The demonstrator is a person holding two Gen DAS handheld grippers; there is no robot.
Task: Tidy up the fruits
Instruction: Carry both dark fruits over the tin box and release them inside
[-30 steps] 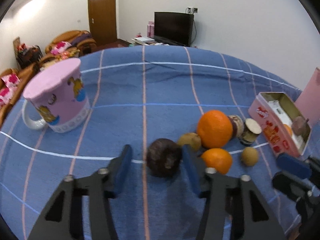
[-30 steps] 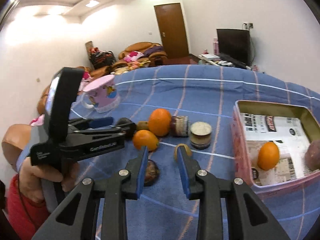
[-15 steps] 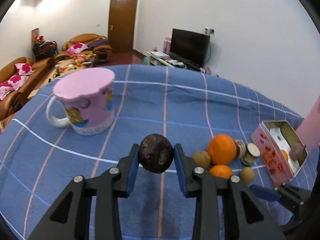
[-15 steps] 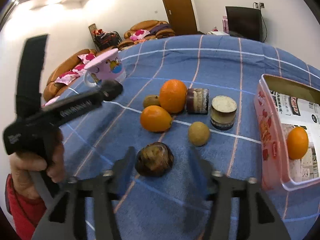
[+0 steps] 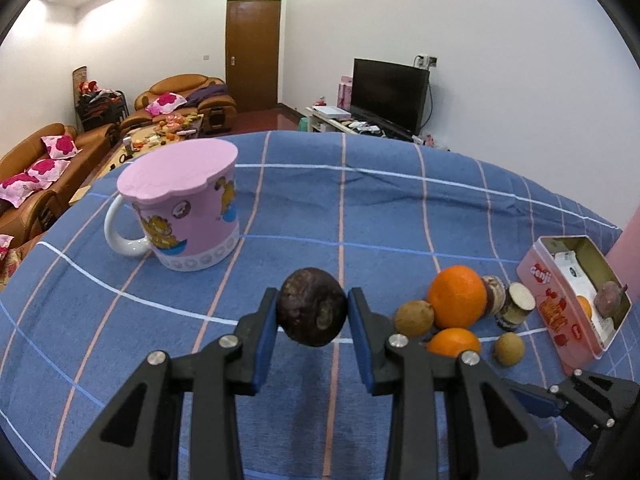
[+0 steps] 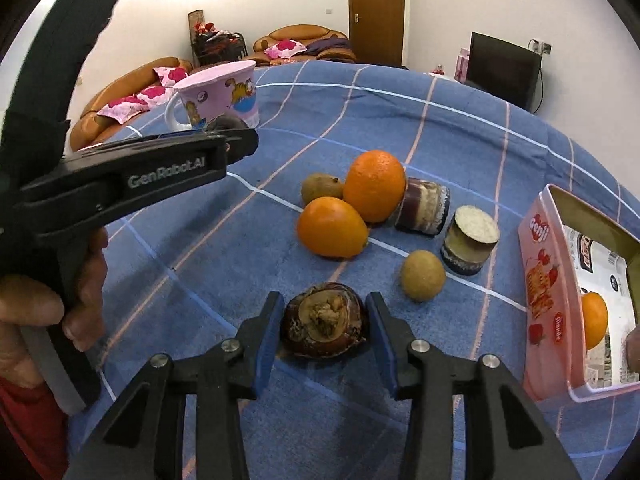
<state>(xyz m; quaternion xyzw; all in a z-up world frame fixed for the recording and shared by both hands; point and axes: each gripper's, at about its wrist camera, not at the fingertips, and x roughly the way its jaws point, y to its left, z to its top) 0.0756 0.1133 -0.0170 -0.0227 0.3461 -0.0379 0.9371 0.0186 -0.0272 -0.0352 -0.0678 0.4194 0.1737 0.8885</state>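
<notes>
My left gripper (image 5: 312, 312) is shut on a dark brown round fruit (image 5: 311, 312) and holds it above the blue cloth. My right gripper (image 6: 325, 326) has its jaws on both sides of a second dark brown fruit (image 6: 324, 326) that rests on the cloth; the pads look touching or nearly so. A big orange (image 6: 374, 185), a smaller orange (image 6: 332, 226), two small brown fruits (image 6: 423, 275) and two cut cylinder pieces (image 6: 470, 240) lie grouped ahead. The pink tin box (image 6: 540, 280) at right holds an orange (image 6: 594, 320).
A pink cartoon mug (image 5: 184, 212) with a lid stands at the left on the blue checked cloth (image 5: 340, 208). The left gripper's body (image 6: 132, 176) and the hand holding it cross the right wrist view at left. Sofas and a TV stand beyond the table.
My left gripper closed on the dark fruit and lifted it off the cloth. My right gripper moved forward and down around the second dark fruit and narrowed on it.
</notes>
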